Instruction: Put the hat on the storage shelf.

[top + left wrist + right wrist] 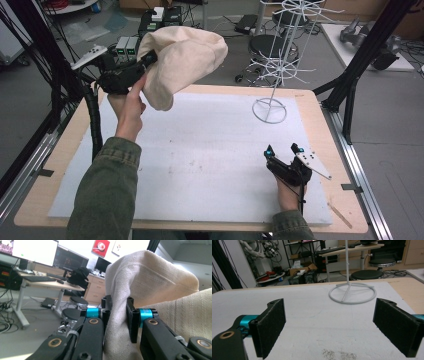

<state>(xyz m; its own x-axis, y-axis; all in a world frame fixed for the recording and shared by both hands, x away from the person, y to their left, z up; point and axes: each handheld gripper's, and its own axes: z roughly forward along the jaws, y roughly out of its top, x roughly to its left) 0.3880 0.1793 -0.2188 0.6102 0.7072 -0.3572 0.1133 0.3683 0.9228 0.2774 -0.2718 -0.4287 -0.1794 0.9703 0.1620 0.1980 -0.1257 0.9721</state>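
A cream cloth hat [182, 62] hangs in the air above the table's far left corner, my left gripper [149, 58] shut on its edge. In the left gripper view the cream fabric [140, 285] is pinched between the two black jaws, with my left gripper [117, 312] tilted upward. A white wire rack [285, 55] stands on a ring base [270, 110] at the far right of the white mat. My right gripper [284, 151] rests low near the front right, open and holding nothing. In the right gripper view the ring base [352, 294] lies ahead between the pads of my right gripper [332, 325].
The white mat [200, 160] covers most of the wooden table [325, 130]. Black frame posts [360, 65] rise at the right side, and a ribbed black cable [94, 120] runs along the left edge. Stools and desks stand on the floor beyond the table.
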